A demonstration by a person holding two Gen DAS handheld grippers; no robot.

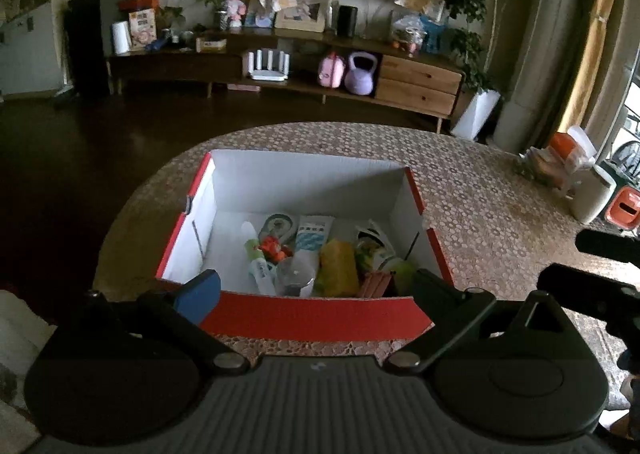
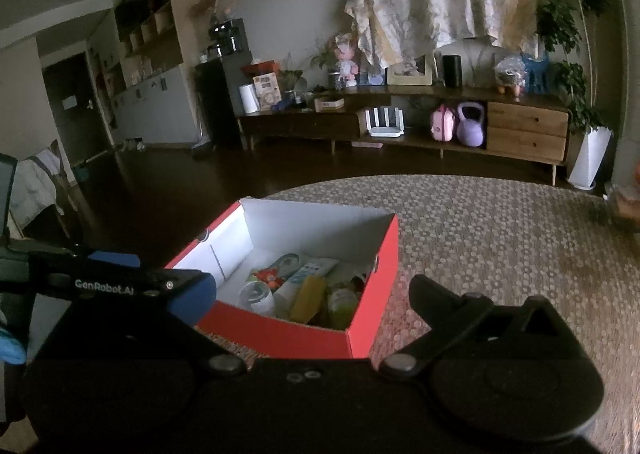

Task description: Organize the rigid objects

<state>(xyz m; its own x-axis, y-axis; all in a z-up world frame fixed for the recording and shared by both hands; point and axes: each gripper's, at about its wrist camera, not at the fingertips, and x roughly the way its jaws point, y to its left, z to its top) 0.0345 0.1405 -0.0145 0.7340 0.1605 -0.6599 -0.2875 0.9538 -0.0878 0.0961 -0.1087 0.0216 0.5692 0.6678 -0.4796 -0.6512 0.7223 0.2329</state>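
A red cardboard box (image 1: 312, 314) with a white inside stands on the patterned table (image 1: 500, 213). It holds several items: a yellow pack (image 1: 338, 268), a clear cup (image 1: 294, 278), a white tube (image 1: 312, 240), an orange toy (image 1: 274, 248) and a green item (image 1: 402, 270). My left gripper (image 1: 316, 286) is open and empty, just in front of the box's near wall. My right gripper (image 2: 312, 294) is open and empty, in front of the box (image 2: 280, 330) and to its right. The left gripper's side shows at the left in the right wrist view (image 2: 120, 286).
The table's far edge curves above a dark floor (image 1: 100, 141). A long wooden sideboard (image 1: 416, 83) with a purple kettlebell (image 1: 360, 73) stands by the far wall. A white bin (image 1: 592, 193) and bags stand at the right.
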